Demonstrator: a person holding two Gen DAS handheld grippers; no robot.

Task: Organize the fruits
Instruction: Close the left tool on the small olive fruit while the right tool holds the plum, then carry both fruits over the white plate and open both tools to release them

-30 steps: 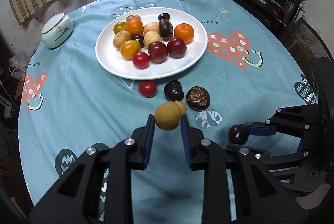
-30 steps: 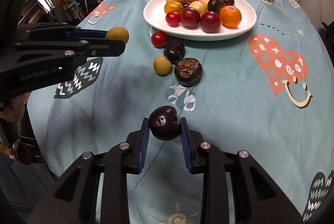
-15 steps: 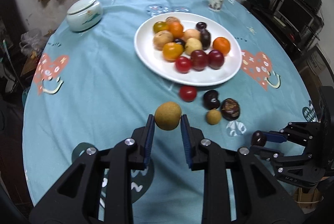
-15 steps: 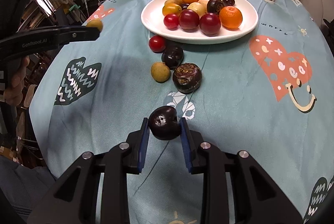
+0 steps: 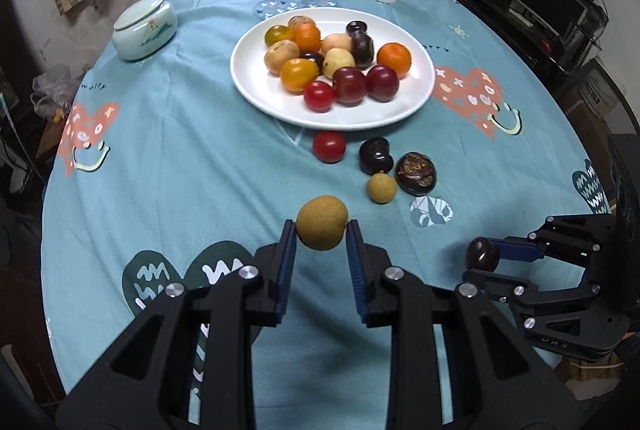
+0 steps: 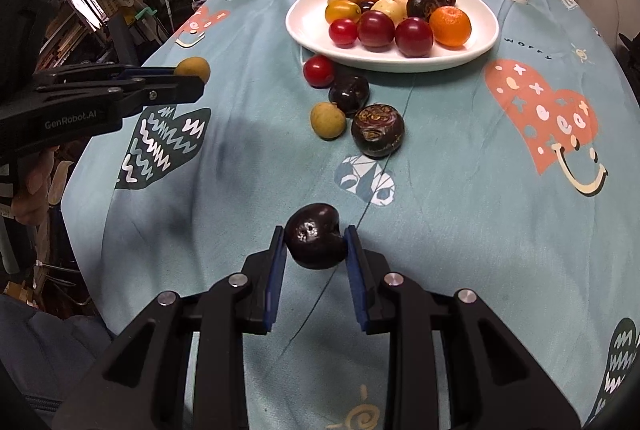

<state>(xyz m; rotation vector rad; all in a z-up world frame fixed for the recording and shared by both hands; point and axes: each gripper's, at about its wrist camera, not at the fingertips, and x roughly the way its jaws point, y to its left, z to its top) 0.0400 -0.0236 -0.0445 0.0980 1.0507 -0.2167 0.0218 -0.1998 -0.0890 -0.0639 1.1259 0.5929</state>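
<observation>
Over the near edge of the round table, the left gripper [image 5: 321,234] is clamped on a tan, rough-skinned round fruit [image 5: 321,222], held clear of the teal patterned tablecloth [image 5: 168,149], I'd guess so it can travel to the white oval plate [image 5: 256,91] of fruit at 12 o'clock. Four strays sit just short of the plate: a red cherry tomato [image 5: 329,146], a dark plum [image 5: 375,155], a small tan fruit [image 5: 382,188] and a brown wrinkly fruit [image 5: 416,173]. At 3 o'clock, the right gripper [image 6: 315,244] is squeezed onto a dark glossy plum-like fruit [image 6: 315,241], also lifted.
</observation>
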